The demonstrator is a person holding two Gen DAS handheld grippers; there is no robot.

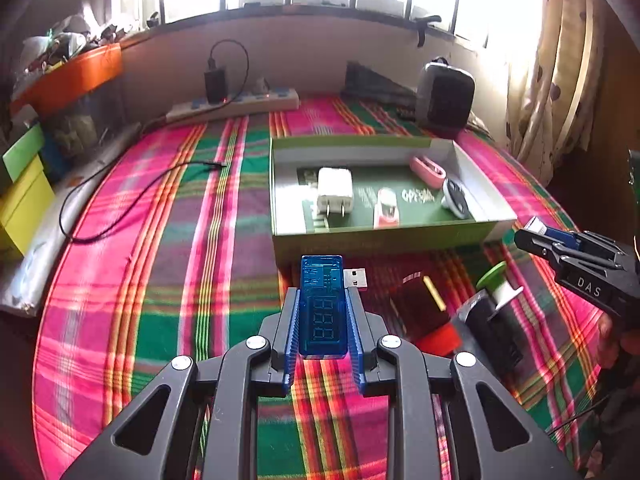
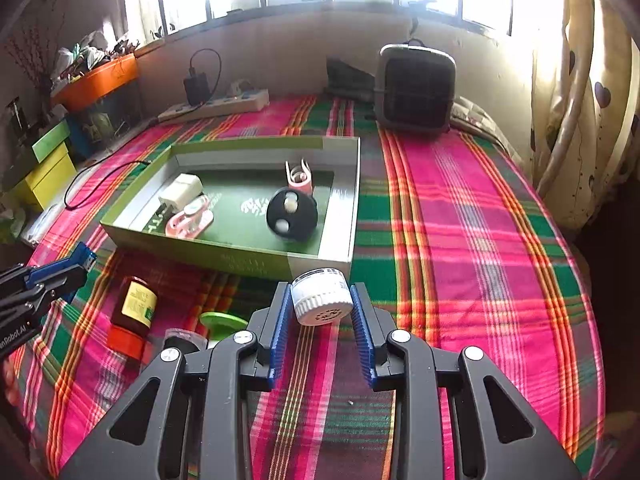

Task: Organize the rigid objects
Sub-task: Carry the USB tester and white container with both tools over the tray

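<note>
My left gripper (image 1: 322, 300) is shut on a blue USB tester (image 1: 322, 304), held above the plaid cloth just in front of the green box (image 1: 380, 236). My right gripper (image 2: 322, 300) is shut on a small white jar (image 2: 321, 297) in front of the box's near right corner (image 2: 320, 258). The box holds a white charger (image 1: 335, 191), a pink clip (image 1: 428, 169), a pink-white piece (image 1: 387, 206) and a black round object (image 2: 292, 214). A brown bottle with a red cap (image 2: 134, 314), a green-topped spool (image 1: 496, 280) and a black item (image 1: 494, 330) lie on the cloth.
A white power strip (image 1: 236, 106) with a black charger and a grey heater (image 2: 416, 88) stand by the far wall. A black cable (image 1: 120, 200) lies at left on the cloth. Yellow and green boxes (image 1: 24, 196) and an orange tray (image 1: 76, 76) stand at left. Curtains (image 2: 580, 120) hang at right.
</note>
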